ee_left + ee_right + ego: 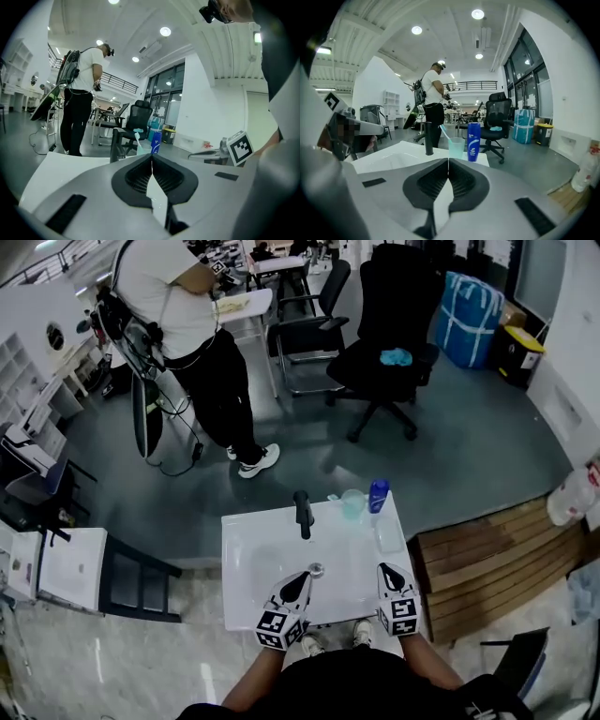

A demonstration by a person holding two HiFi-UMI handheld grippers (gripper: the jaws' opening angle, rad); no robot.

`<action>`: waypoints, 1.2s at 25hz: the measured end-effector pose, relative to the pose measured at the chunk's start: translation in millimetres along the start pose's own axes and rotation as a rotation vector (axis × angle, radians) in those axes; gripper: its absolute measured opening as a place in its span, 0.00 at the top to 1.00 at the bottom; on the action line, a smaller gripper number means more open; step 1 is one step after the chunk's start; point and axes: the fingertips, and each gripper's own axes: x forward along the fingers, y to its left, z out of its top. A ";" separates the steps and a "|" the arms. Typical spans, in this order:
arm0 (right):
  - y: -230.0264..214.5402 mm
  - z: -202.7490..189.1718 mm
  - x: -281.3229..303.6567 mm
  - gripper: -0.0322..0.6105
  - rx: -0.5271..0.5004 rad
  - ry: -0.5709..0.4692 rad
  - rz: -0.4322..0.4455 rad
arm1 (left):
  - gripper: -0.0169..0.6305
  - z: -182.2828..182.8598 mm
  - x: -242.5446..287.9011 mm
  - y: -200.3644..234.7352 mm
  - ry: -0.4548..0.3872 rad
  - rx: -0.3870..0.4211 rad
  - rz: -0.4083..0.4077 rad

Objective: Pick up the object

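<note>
Both the left gripper (306, 576) and right gripper (386, 568) are closed on nothing above the washbasin counter (246, 549). The blue bottle (378, 495) and toothbrush cup (352, 504) stand untouched. Pickup not started.

An open-plan office, shown by swivel chairs (389, 306) and desks (246, 304).

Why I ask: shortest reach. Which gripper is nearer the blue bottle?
Right. The right gripper points almost straight at the blue bottle; the left gripper sits farther left, by the drain.

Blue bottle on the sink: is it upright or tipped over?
Upright: the blue bottle stands on its base beside the cup.
</note>
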 end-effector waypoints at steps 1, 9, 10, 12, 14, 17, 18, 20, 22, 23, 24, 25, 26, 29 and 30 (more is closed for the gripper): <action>-6.0 -6.9 1.8 0.92 0.000 0.014 -0.015 | 0.94 -1.5 1.4 -0.4 0.004 0.001 0.001; -42.4 -50.5 21.9 0.76 0.000 0.138 -0.077 | 0.94 -9.1 9.2 -2.7 0.029 -0.002 0.013; -47.2 -56.1 25.5 0.71 0.007 0.153 -0.087 | 0.94 -10.1 10.0 -2.2 0.032 -0.002 0.015; -55.3 -63.8 33.3 0.60 0.030 0.183 -0.101 | 0.94 -11.4 11.1 -0.9 0.039 -0.002 0.019; -61.2 -71.0 42.9 0.50 0.055 0.217 -0.100 | 0.94 -11.5 11.8 0.3 0.043 -0.001 0.023; -70.9 -83.5 58.0 0.41 0.098 0.267 -0.100 | 0.94 -9.8 12.1 2.2 0.045 0.000 0.032; -74.3 -87.6 62.7 0.39 0.110 0.282 -0.105 | 0.94 -9.4 11.7 3.0 0.047 -0.001 0.036; -80.7 -93.7 72.9 0.36 0.117 0.303 -0.117 | 0.94 -9.3 11.0 5.1 0.051 -0.001 0.044; -86.8 -98.1 84.1 0.34 0.114 0.320 -0.127 | 0.94 -9.2 11.2 7.3 0.055 0.000 0.053; -89.7 -100.6 89.2 0.33 0.111 0.331 -0.133 | 0.94 -9.2 11.3 8.5 0.057 -0.001 0.058; -91.9 -103.2 93.6 0.33 0.108 0.342 -0.138 | 0.94 -9.6 11.2 9.6 0.058 -0.003 0.063; -93.1 -105.5 97.4 0.33 0.104 0.352 -0.141 | 0.94 -10.1 10.6 10.5 0.058 -0.004 0.067; -92.9 -106.4 100.2 0.33 0.100 0.362 -0.140 | 0.94 -10.6 9.8 11.3 0.058 -0.006 0.071; -91.9 -105.2 104.9 0.33 0.088 0.393 -0.125 | 0.94 -10.1 9.8 13.0 0.054 -0.005 0.080; -92.6 -104.8 106.2 0.33 0.086 0.399 -0.121 | 0.94 -9.5 10.1 13.6 0.052 -0.005 0.083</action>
